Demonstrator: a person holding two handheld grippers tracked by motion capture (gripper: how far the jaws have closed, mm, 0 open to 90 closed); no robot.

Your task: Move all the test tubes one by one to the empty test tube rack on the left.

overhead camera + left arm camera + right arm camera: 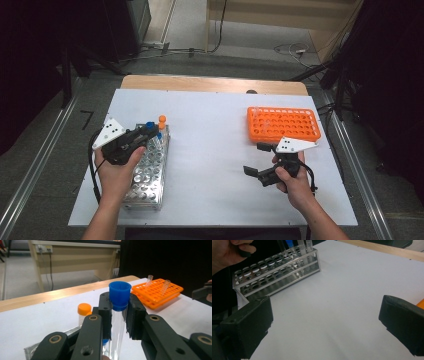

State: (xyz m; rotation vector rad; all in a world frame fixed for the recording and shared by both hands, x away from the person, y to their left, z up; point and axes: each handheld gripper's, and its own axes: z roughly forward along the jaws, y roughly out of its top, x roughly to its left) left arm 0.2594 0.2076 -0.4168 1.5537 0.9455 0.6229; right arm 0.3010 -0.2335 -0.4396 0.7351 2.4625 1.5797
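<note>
My left gripper [148, 133] is shut on a clear tube with a blue cap [120, 293], gripping it just under the cap. It holds the tube upright over the far end of the metal rack [150, 170]. A tube with an orange cap [84, 310] stands in that rack, just beyond the jaws. At the right, my right gripper [256, 159] rests low over the white table with its jaws wide apart and nothing between them. In the right gripper view the metal rack [277, 272] lies ahead, with the other hand [227, 252] above it.
An orange plastic rack [282, 124] sits at the back right, just beyond my right gripper; two uncapped clear tubes [149, 280] lean in it. The white table sheet [210, 150] stretches between the two racks. A wooden strip [215, 84] edges the far side.
</note>
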